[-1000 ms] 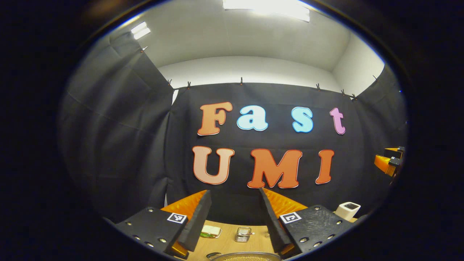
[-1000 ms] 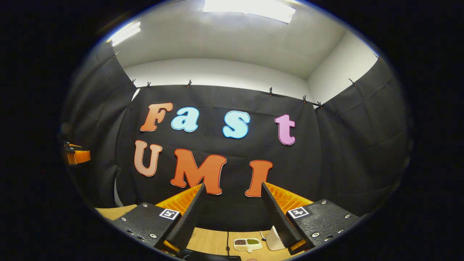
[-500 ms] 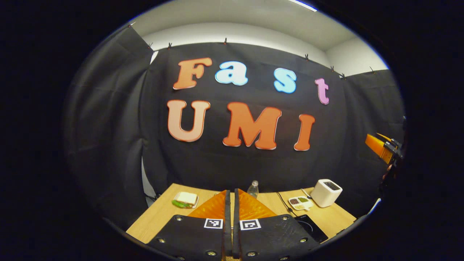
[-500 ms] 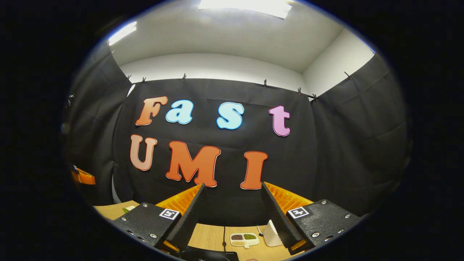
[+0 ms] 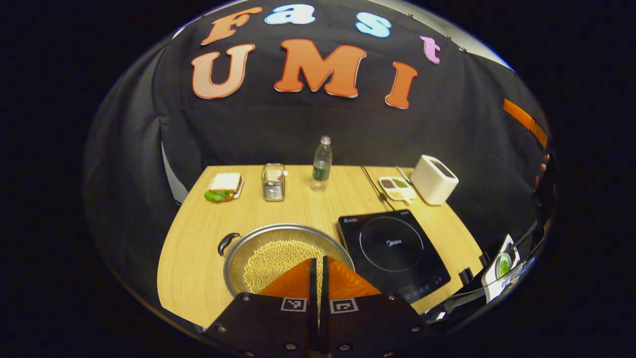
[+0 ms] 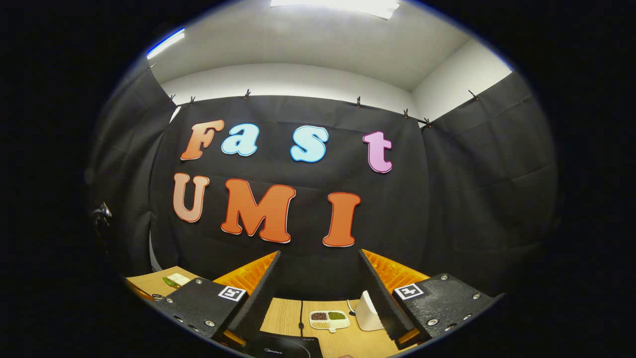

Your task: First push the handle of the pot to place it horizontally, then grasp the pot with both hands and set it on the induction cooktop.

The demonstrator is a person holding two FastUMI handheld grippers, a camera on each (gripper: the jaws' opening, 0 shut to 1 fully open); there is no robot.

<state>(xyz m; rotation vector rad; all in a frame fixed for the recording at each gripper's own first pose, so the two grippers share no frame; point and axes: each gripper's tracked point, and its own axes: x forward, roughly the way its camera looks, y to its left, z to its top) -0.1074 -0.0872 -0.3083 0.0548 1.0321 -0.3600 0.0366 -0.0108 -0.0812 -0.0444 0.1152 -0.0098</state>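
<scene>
Left gripper view looks down on the table: my left gripper has its fingers pressed together, holding nothing, and hangs over the near rim of the pot. The pot sits on the wood just left of the cooktop, almost touching its edge, and it is full of pale beans. Its one visible handle sticks out at the rim's far left, so from my closed fingers it lies ahead and to the left. I judge the line through the handles runs slantwise, not level, and a push on that handle should swing it round; the left gripper is clearly the nearer one for that.

Right gripper view shows my right gripper with fingers spread wide, empty, held high and aimed at the wall, with the cooktop's far edge just below it.

Farther back stand a sandwich, a small jar, a bottle, a divided dish of dark and green grains, and a white toaster.
</scene>
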